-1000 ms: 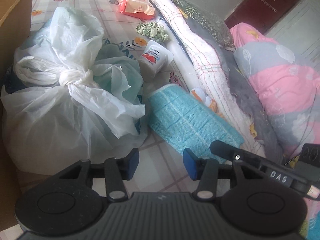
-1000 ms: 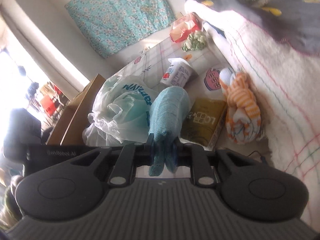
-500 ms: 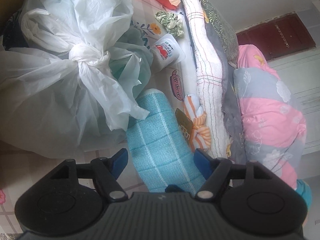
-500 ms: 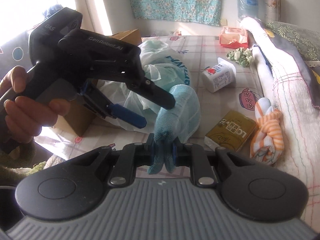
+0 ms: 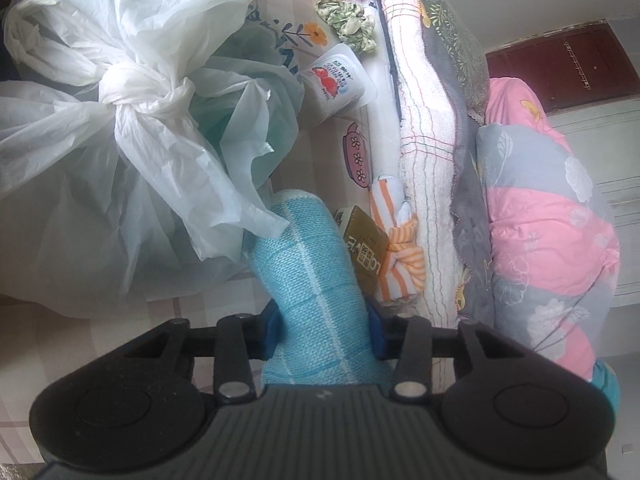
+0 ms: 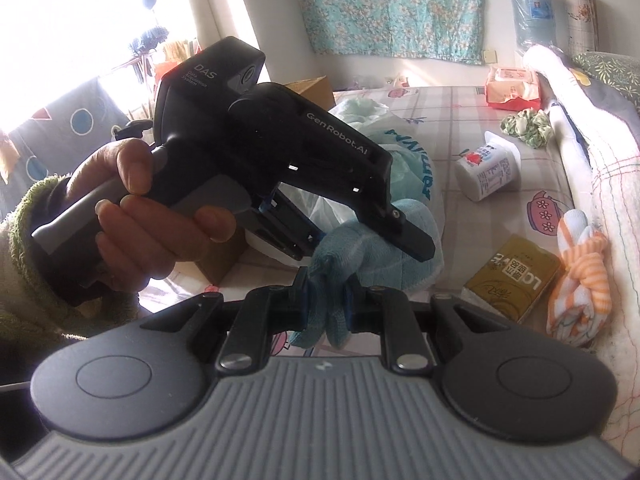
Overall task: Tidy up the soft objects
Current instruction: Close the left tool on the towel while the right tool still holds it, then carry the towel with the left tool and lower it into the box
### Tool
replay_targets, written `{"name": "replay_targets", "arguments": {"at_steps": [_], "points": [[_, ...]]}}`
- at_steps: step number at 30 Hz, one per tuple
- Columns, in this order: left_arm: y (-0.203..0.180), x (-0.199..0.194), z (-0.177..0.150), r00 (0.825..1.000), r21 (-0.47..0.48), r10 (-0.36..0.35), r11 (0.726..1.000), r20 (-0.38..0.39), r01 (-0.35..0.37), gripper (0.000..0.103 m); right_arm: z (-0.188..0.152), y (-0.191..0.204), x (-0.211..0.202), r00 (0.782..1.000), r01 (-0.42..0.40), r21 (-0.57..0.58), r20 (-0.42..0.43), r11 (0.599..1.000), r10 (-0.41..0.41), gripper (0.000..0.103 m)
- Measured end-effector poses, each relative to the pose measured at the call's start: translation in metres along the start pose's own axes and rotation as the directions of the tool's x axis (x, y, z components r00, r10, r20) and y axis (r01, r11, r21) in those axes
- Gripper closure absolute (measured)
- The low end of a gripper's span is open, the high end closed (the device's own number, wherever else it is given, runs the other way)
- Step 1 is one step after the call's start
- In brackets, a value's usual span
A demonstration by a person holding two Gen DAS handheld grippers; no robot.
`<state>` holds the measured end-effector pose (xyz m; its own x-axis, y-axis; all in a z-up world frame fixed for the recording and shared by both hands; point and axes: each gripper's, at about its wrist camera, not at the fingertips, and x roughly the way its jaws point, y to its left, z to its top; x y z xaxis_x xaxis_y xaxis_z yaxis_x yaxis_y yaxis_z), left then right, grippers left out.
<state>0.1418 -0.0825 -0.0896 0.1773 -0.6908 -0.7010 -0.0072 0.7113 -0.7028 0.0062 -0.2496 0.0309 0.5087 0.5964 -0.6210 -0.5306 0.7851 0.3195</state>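
A rolled light-blue cloth (image 5: 316, 280) is held above the bed by both grippers. My left gripper (image 5: 322, 330) is shut on the middle of the roll. My right gripper (image 6: 326, 304) is shut on a bunched end of the same blue cloth (image 6: 340, 248), and in that view the left gripper (image 6: 360, 246) clamps the roll from the left. An orange-striped knotted cloth (image 5: 396, 248) (image 6: 580, 276) lies by the white blanket (image 5: 420, 128). A green scrunchie (image 5: 348, 24) (image 6: 528, 126) lies farther back.
Tied white plastic bags (image 5: 132, 128) fill the left. A gold carton (image 6: 516, 276) and a yogurt cup (image 6: 488, 170) lie on the checked sheet (image 6: 452, 112). A pink-grey quilt (image 5: 548, 224) is at the right. A red wipes pack (image 6: 512, 88) and a cardboard box (image 6: 316, 88) sit at the back.
My left gripper has moved onto the blue cloth roll and closed on it. My right gripper has kept hold of the cloth's end and swung to face across the bed.
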Motion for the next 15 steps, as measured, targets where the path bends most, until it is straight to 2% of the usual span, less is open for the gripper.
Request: {"name": "replay_targets", "arguments": {"at_steps": [4, 9, 12, 15], "points": [[-0.006, -0.023, -0.004, 0.999, 0.019, -0.029, 0.999, 0.046, 0.029, 0.071, 0.012, 0.010, -0.009, 0.999, -0.026, -0.029, 0.036, 0.999, 0.027, 0.088], [-0.010, -0.074, -0.004, 0.986, 0.041, -0.034, 0.999, 0.164, 0.028, 0.073, 0.039, 0.030, -0.008, 0.991, -0.081, -0.085, 0.100, 0.993, 0.090, 0.088], [-0.005, -0.117, 0.001, 0.965, 0.049, -0.008, 0.999, 0.261, -0.005, 0.074, 0.063, 0.050, 0.003, 0.982, -0.120, -0.130, 0.132, 0.984, 0.137, 0.088], [0.004, -0.166, 0.004, 0.931, 0.052, 0.046, 0.996, 0.361, -0.070, 0.074, 0.088, 0.079, 0.024, 0.971, -0.161, -0.175, 0.148, 0.971, 0.188, 0.088]]}}
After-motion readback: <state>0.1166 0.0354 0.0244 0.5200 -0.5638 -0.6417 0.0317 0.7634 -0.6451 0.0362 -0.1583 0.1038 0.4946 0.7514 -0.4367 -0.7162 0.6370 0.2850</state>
